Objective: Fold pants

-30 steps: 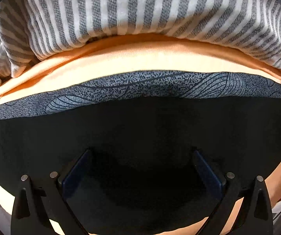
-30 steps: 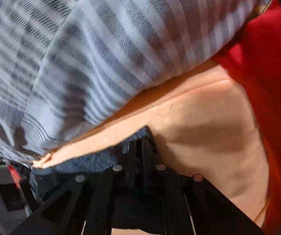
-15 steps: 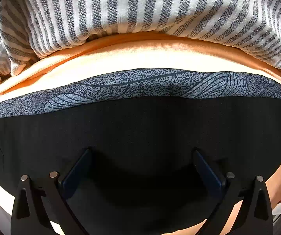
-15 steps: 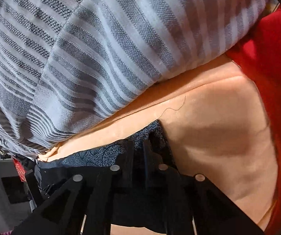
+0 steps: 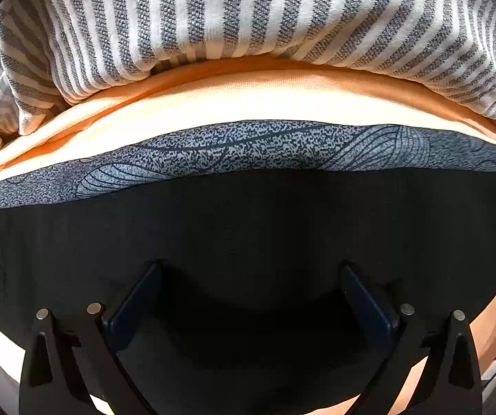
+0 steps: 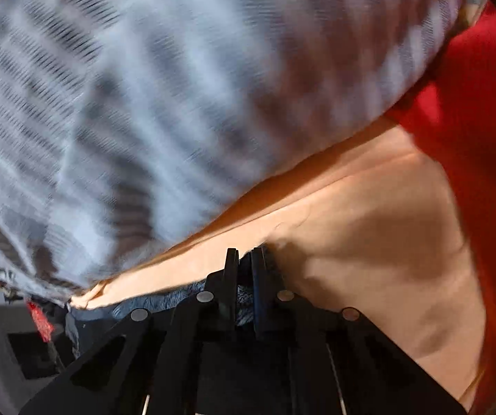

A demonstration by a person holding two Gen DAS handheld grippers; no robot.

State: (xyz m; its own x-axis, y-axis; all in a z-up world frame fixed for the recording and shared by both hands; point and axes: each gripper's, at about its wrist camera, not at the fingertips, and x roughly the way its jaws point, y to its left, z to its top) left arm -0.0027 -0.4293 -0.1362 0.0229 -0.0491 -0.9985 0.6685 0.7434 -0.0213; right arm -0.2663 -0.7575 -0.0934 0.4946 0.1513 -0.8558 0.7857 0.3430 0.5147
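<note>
My left gripper has its jaws spread wide, and nothing sits between them. Both blue-padded fingers hang over the black cloth of the pants, which fill the lower half of the left wrist view; I cannot tell whether the tips rest on the cloth. Along the far edge of that black panel runs a grey speckled band with thin leaf lines drawn on it, part of the same pants. Beyond the band lies an orange cloth, and beyond that a heap of grey-and-white striped fabric rests on the orange.

My right gripper has its jaws drawn nearly together, pinching a corner of the speckled pants fabric between the fingertips. The pinched corner lies on the orange cloth, and more of the speckled fabric trails away to the left of the fingers, along the near edge of the orange. The striped fabric looms above the pants corner in this view, heavily blurred. To the right of the orange cloth there is a red cloth. A dark piece of furniture, too dim to make out, stands lower left of the pants corner.
</note>
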